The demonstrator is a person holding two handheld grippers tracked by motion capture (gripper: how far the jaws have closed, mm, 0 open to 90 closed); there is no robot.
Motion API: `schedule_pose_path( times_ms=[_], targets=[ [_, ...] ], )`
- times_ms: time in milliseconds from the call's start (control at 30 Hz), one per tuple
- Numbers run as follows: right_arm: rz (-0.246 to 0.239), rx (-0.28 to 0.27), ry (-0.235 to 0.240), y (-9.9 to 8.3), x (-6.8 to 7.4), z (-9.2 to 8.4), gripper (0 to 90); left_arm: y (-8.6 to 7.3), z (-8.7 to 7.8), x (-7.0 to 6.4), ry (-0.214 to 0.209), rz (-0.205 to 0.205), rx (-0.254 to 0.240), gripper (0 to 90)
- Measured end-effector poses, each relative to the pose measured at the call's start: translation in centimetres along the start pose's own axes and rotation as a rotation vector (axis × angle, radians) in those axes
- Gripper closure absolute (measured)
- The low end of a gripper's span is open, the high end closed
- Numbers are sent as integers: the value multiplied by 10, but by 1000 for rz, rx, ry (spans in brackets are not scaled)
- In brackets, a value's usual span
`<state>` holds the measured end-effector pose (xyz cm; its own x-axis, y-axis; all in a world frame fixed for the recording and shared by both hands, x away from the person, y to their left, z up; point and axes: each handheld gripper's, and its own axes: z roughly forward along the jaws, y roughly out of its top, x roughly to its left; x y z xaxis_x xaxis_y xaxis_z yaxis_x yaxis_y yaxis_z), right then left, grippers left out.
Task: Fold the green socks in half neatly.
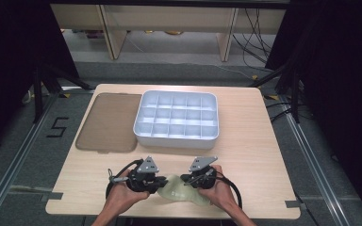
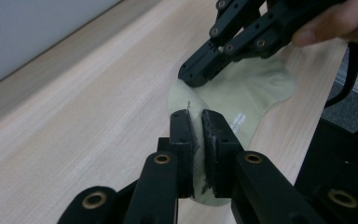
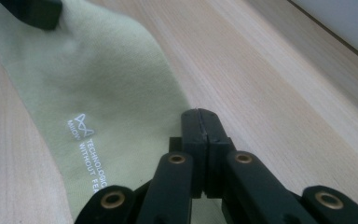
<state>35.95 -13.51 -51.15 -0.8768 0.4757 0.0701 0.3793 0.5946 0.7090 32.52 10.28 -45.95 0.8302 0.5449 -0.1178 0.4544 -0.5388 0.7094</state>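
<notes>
A pale green sock (image 1: pixel 181 189) lies flat at the near edge of the table (image 1: pixel 245 150), between the two hands. The left gripper (image 2: pixel 196 140) pinches one end of the sock; the fabric sits between its jaws. The right gripper (image 3: pixel 200 126) has its jaws pressed together with nothing visible between them, and it rests over the sock's other part. A white tray (image 1: pixel 176 136) and a brown lid (image 1: pixel 106 122) stand farther back, well apart from the sock.
</notes>
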Motion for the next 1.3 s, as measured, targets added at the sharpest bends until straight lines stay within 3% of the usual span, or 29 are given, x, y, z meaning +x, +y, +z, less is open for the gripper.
schedule_pose_path(
  times_ms=[33,67,100,133,233,267,333,400,600,733,767,1000,1167,1267,1300],
  targets=[
    [15,4,3,0,2,0,900,0,0,0,2,-7,-7,825],
    [-21,-6,5,1,0,2,900,0,-1,0,8,-15,-7,825],
    [16,5,4,1,2,2,900,0,-1,2,8,-4,-12,825],
    [8,2,-1,2,1,2,900,0,-2,2,7,0,-10,825],
    [20,0,9,3,1,4,900,-1,-1,2,6,-43,-44,826],
    [25,0,6,4,1,4,900,-1,-2,3,16,-23,-34,826],
    [40,-7,14,5,-1,7,900,0,-3,4,14,-23,-40,826],
    [34,-15,17,7,-2,10,900,2,-5,6,30,-27,-44,826],
    [61,-22,21,12,-1,15,900,1,-7,11,26,-53,-50,826],
    [62,-37,18,12,-2,5,900,1,-7,11,25,-51,-46,825],
    [57,-34,18,12,-2,2,900,1,-6,11,26,-67,-58,825],
    [36,-67,-29,0,-9,-37,900,2,-8,11,34,-57,-39,824],
    [41,-37,-15,-20,-7,-52,900,6,-7,8,33,-62,-41,823],
    [46,-18,-31,-27,-7,-55,900,8,-4,5,29,-61,-41,822],
    [47,-13,-37,-28,-7,-55,900,10,-3,5,24,-45,-38,822]
  ],
)
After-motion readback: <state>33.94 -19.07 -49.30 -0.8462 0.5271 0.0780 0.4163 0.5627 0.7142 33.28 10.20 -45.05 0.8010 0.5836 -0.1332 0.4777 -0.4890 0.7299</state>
